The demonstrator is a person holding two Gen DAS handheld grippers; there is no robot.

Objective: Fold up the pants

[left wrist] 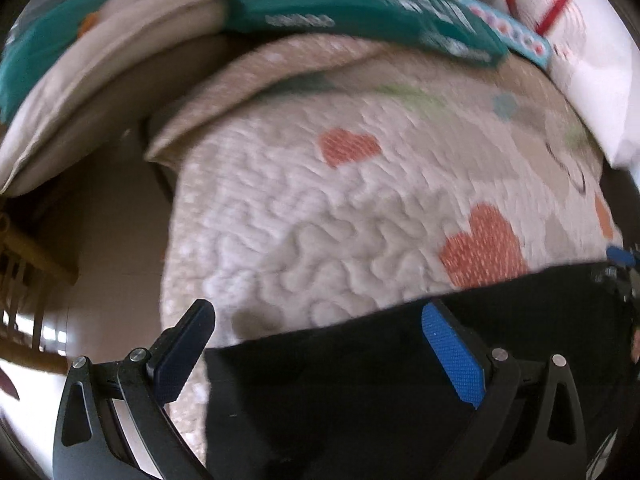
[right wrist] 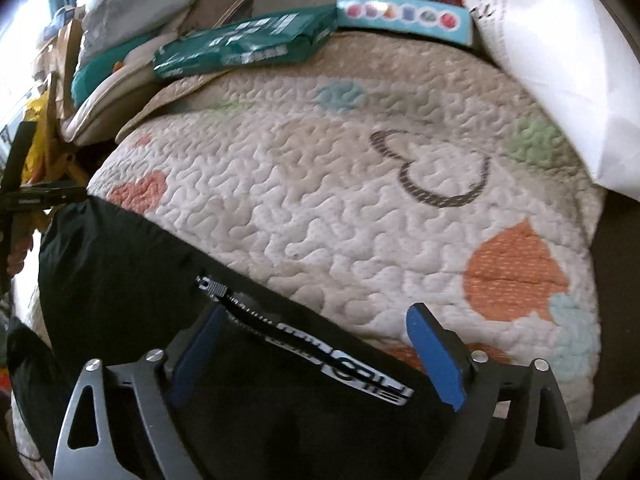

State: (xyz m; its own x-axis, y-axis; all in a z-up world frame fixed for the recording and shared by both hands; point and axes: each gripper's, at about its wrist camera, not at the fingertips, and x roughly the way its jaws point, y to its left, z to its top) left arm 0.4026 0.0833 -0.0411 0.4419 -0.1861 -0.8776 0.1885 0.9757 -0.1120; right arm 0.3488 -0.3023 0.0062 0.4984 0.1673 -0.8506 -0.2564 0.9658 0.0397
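The black pants [left wrist: 360, 392] lie flat on a quilted cream cover with orange hearts [left wrist: 300, 200]. My left gripper [left wrist: 316, 320] is open and empty, its blue pads spread over the pants' far left corner. In the right wrist view the pants [right wrist: 120, 264] show a zipper pull and a white printed label [right wrist: 344, 364]. My right gripper [right wrist: 316, 324] is open and empty above that labelled edge. The quilt [right wrist: 320, 208] stretches beyond it. The right gripper shows at the left view's right edge [left wrist: 620, 258].
A teal package [left wrist: 360, 12] [right wrist: 244, 44], a light blue box [right wrist: 404, 20] and a white paper bag [right wrist: 552, 64] lie along the quilt's far edge. Pillows and bags [right wrist: 120, 40] pile up at the far left. The quilt drops off at the left [left wrist: 112, 240].
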